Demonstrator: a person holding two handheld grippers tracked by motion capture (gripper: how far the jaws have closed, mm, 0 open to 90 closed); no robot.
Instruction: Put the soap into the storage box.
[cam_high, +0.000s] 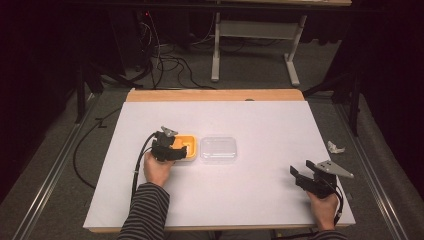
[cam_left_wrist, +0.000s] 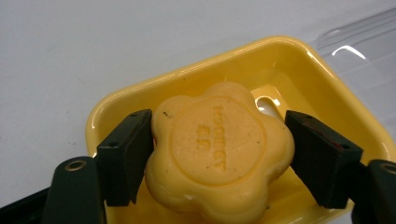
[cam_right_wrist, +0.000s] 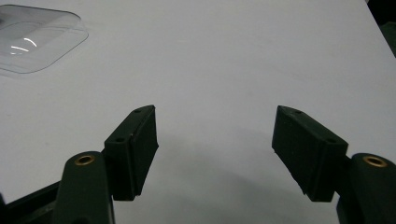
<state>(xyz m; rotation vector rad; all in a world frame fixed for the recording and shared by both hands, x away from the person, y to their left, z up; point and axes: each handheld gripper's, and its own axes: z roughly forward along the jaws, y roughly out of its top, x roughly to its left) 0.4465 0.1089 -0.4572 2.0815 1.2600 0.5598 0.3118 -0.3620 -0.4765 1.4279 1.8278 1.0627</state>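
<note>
Left gripper (cam_left_wrist: 219, 154) is closing on the soap (cam_left_wrist: 218, 151), a yellow flower-shaped bar sitting in the yellow dish (cam_left_wrist: 126, 100); both jaws are touching its lobed sides, the left one pressing in, the right one meeting a lobe near its edge. Dish (cam_high: 190, 148) is lying left of the worktop's (cam_high: 260, 200) middle, nearer the left edge, with the clear lid (cam_high: 218, 149) lying just beside it on the right. Right gripper (cam_high: 309, 176) is idling near the front right corner, jaws spread wide, holding nothing. Risks, as judged: the soap is looking glossy and rounded, so the jaws are likely bearing on curved lobes rather than flats, and it could be squirting out or rotating on lift. The dish is light and unheld; a tilted pull could be dragging or tipping it, or nudging it into the lid. Squeezing harder could be denting the soap.
</note>
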